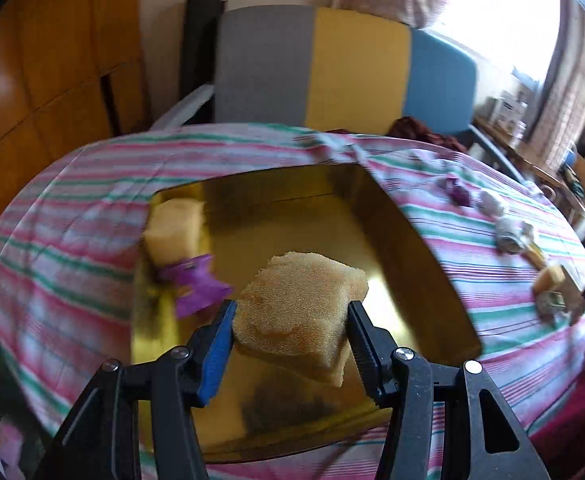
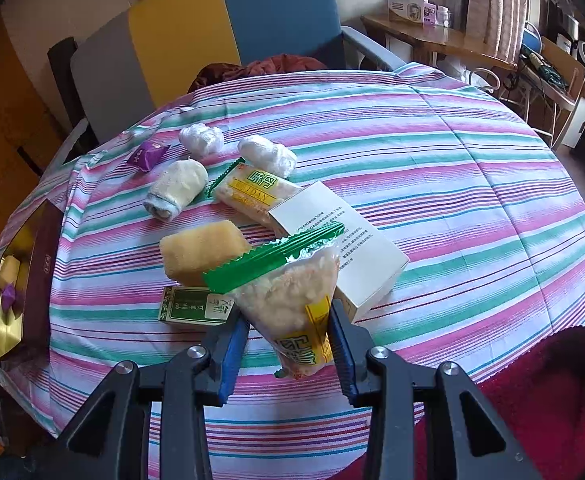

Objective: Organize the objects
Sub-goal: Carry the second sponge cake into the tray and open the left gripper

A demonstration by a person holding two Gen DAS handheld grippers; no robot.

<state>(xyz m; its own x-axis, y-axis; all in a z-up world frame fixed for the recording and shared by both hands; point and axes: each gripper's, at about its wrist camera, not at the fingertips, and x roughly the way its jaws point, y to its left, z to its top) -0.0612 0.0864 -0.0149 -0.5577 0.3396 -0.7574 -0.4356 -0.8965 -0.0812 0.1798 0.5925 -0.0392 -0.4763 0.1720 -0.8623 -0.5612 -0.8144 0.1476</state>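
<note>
My left gripper [image 1: 292, 312] is shut on a yellow sponge [image 1: 300, 304] and holds it above the gold-lined box [image 1: 420, 248]. Inside that box lie another yellow sponge [image 1: 174, 232] and a purple wrapped candy [image 1: 198, 288] at its left side. In the right wrist view my right gripper [image 2: 288, 328] is shut on a clear snack packet with a green sealed edge [image 2: 292, 292], lifted off the striped cloth. Under and behind the packet lie a yellow sponge [image 2: 202, 254], a small green box [image 2: 194, 306] and a white carton [image 2: 340, 248].
Farther back on the striped tablecloth [image 2: 452, 168] are a second snack packet [image 2: 256, 192], a rolled cloth [image 2: 178, 190], two white wrapped bundles [image 2: 200, 138], and a purple candy [image 2: 146, 156]. The gold box [image 2: 8, 308] sits at the table's left edge. A grey, yellow and blue chair [image 2: 220, 28] stands behind.
</note>
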